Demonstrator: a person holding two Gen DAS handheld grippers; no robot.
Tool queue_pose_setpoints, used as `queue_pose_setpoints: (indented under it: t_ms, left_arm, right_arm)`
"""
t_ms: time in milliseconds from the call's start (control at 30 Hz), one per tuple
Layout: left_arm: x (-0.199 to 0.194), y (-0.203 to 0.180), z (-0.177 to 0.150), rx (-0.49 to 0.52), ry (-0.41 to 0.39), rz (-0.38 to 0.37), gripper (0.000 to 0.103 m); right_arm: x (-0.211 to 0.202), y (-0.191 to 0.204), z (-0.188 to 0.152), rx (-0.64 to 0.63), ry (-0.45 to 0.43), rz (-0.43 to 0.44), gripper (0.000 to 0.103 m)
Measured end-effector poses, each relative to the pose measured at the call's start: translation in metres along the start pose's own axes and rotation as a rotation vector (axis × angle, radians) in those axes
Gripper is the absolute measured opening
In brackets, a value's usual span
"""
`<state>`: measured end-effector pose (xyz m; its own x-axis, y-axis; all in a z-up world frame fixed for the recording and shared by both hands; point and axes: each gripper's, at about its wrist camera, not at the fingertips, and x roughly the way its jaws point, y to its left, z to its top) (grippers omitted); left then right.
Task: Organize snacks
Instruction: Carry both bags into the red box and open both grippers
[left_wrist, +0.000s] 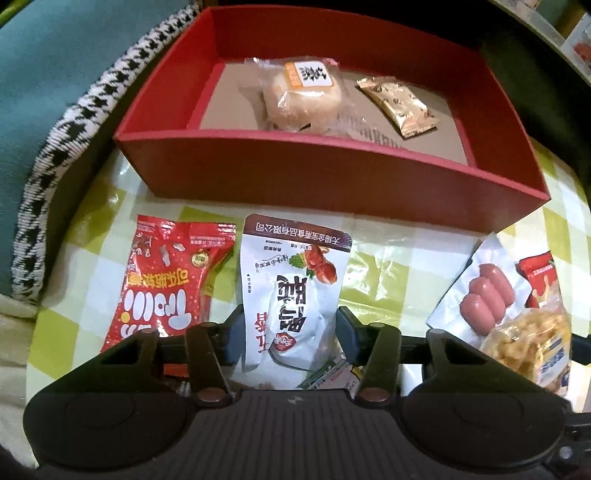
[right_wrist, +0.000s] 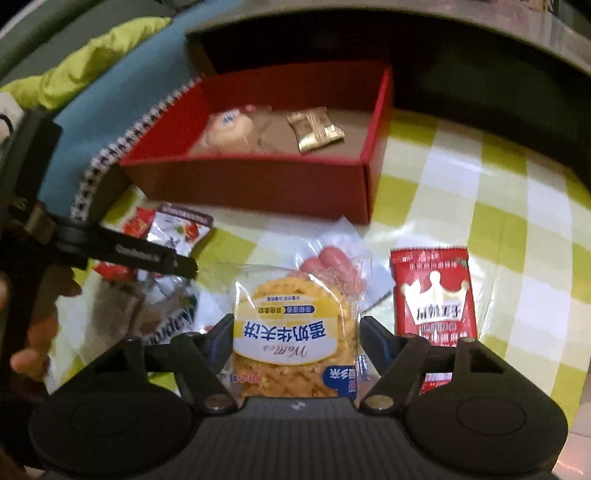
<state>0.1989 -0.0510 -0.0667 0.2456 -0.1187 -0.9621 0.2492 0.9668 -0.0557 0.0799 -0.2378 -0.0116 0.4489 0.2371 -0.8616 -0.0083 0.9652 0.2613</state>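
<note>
Snacks: we see them spread over the counter, which wears a green-and-white check cloth, in front of a red box.
Red box: we count two packets inside, a round wrapped pastry and a gold packet beside it.
Left gripper: we have it closed on the white snack pouch, pads pressing both sides of the pouch's near end.
Beside the pouch: a red candy bag lies just to its left; a sausage pack lies to its right, near the box's corner.
Right gripper: we hold it around the yellow waffle packet; the packet fills the gap, but we cannot tell whether the pads press it.
Waffle packet: it overlaps the sausage pack behind it.
Red crown packet: flat on the counter, just right of the right gripper.
</note>
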Motion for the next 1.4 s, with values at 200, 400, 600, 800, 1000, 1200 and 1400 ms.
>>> queue_pose_setpoints:
  t_ms: [200,400,600,800,1000,1200,1400]
  left_arm:
    - [-0.021,0.001,0.008,-0.021,-0.044,-0.038,0.058]
    - [-0.044,-0.002,0.009,-0.018,-0.098,-0.087,0.058]
    - [-0.058,-0.010,0.016,-0.019,-0.142,-0.112,0.058]
    - [-0.066,-0.012,0.035,-0.043,-0.184,-0.123,0.059]
    - [-0.066,-0.014,0.056,-0.051,-0.222,-0.106,0.059]
    - [-0.061,-0.006,0.078,-0.083,-0.247,-0.097,0.059]
    - [-0.053,-0.002,0.088,-0.101,-0.252,-0.084,0.059]
  right_arm:
    - [-0.017,-0.004,0.007,0.027,-0.049,0.025,0.082]
    - [-0.026,-0.005,0.020,0.042,-0.101,0.029,0.082]
    - [-0.028,-0.007,0.039,0.054,-0.152,0.013,0.082]
    - [-0.027,-0.003,0.066,0.050,-0.210,-0.009,0.082]
    - [-0.021,0.001,0.093,0.054,-0.259,-0.016,0.082]
    - [-0.007,0.004,0.115,0.062,-0.286,-0.022,0.082]
    - [0.012,0.000,0.129,0.060,-0.280,-0.031,0.082]
